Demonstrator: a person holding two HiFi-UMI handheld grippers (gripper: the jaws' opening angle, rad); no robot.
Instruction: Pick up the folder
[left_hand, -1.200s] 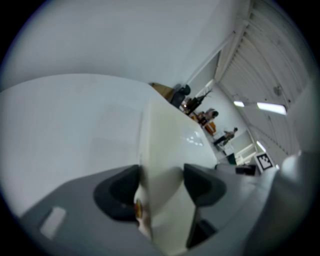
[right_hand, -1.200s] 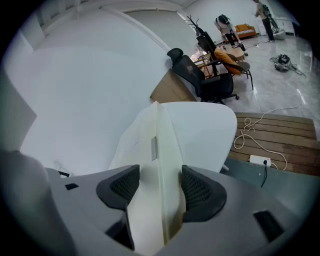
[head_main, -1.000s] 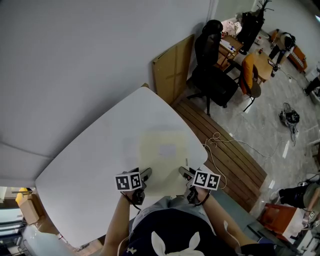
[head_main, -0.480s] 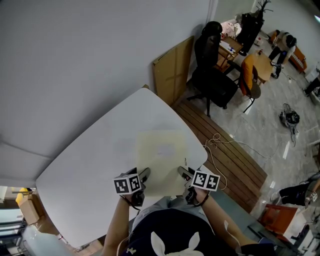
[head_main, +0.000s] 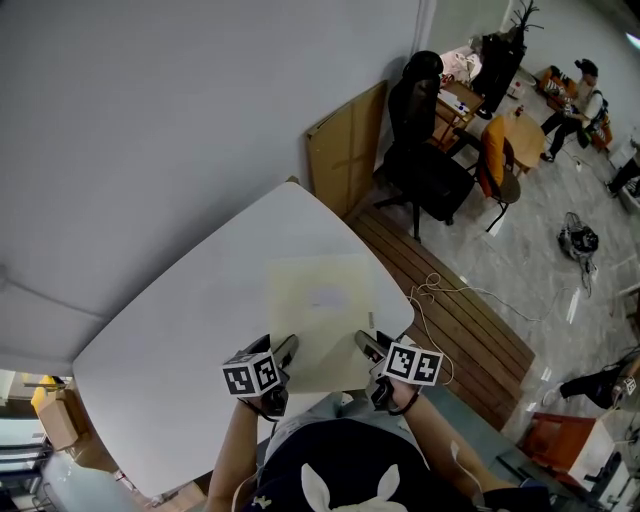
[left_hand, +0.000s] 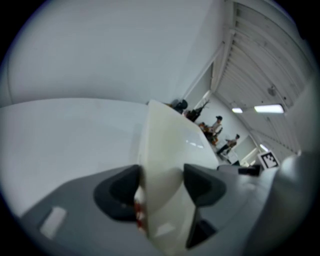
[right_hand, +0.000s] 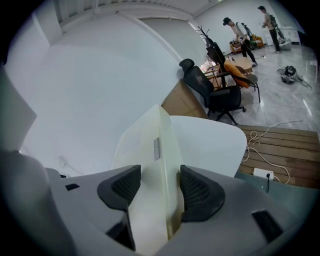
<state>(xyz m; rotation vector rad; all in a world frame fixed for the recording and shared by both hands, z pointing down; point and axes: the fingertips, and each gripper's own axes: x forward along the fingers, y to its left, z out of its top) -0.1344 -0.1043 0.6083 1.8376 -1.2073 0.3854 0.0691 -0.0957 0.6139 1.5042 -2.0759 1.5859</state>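
Note:
The folder (head_main: 320, 310) is a pale cream plastic sheet with a small label, held over the near part of the white table (head_main: 170, 320). My left gripper (head_main: 289, 347) grips its near left corner, and in the left gripper view both pads press the folder (left_hand: 167, 145) between them (left_hand: 161, 182). My right gripper (head_main: 362, 342) holds the near right corner. Its jaws are closing, with the folder (right_hand: 150, 145) squeezed between the ribbed pads (right_hand: 160, 187). The folder's near edge is off the table; its far edge tilts down toward it.
A black office chair (head_main: 425, 150) and a cardboard panel (head_main: 345, 150) stand past the table's far corner. Wooden floor slats with a white cable (head_main: 450, 300) run along the right. People and an orange chair (head_main: 497, 150) are far off at the upper right.
Both grippers have risen together with the folder held between them. The folder's near edge has come up off the table, and it looks larger in the head view.

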